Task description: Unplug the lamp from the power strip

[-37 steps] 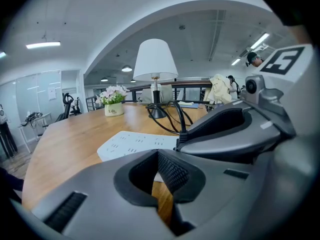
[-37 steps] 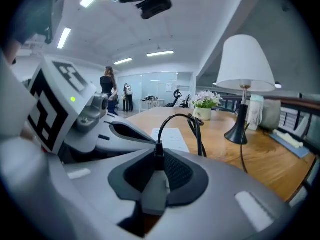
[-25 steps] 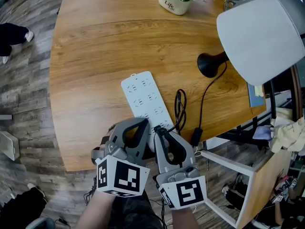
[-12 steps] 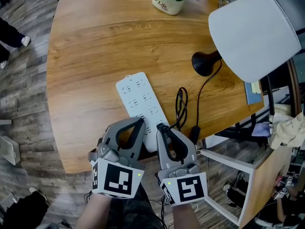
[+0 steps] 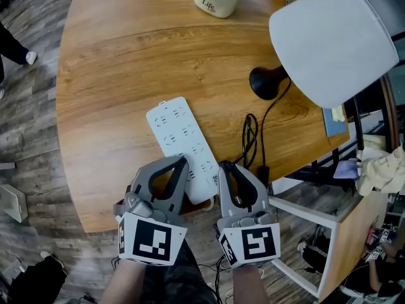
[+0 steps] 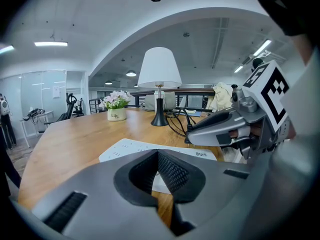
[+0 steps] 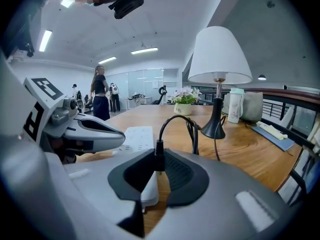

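The right tool [image 7: 157,160] gripped the black plug [image 7: 158,148] beside the near end of the power strip [image 5: 179,139]. The left tool [image 6: 157,159] was closed and empty. A sharp tug might tighten the cord [image 5: 252,138] and tip the lamp [image 5: 329,43].

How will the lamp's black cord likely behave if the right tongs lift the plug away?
Probably floppy: the cord arcs and loops loosely from the plug held in the right tongs. It looks thin and light, so it should trail slackly. Its slack probably spares the lamp a tug.
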A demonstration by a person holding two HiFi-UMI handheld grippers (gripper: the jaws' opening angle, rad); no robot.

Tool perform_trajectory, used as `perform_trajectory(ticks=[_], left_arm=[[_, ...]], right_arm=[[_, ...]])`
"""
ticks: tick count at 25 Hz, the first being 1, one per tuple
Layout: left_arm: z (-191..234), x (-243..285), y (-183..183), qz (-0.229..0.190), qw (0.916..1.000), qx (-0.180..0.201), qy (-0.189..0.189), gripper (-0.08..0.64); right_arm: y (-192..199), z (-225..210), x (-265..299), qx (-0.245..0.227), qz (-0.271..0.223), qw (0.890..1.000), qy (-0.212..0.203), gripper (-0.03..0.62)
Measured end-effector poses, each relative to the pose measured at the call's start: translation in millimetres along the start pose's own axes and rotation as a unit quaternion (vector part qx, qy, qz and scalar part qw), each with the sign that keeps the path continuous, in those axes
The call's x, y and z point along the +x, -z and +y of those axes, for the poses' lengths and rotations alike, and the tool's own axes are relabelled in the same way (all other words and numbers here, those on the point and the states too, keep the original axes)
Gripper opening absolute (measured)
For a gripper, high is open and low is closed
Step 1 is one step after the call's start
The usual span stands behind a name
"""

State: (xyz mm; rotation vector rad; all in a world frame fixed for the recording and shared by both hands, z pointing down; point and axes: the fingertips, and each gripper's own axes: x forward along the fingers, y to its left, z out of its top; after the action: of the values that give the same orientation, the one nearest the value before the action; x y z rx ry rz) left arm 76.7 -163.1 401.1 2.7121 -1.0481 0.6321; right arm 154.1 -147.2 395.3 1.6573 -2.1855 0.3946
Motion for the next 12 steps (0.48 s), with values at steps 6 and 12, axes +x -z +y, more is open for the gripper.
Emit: perform_trajectory(ticks=[6, 12], left_arm=[[2.6, 0.1, -2.9, 0.001, 1.0, 0.001, -0.004, -0.005], [3.9, -0.8, -3.3, 0.0, 1.0, 0.0, -0.007, -0.005]], right_arm=[[3.5, -5.4, 1.9, -0.001, 0.009, 1.0, 0.01, 0.071], [3.0, -7.5, 1.9, 0.001, 0.008, 1.0, 0.018, 0.071]])
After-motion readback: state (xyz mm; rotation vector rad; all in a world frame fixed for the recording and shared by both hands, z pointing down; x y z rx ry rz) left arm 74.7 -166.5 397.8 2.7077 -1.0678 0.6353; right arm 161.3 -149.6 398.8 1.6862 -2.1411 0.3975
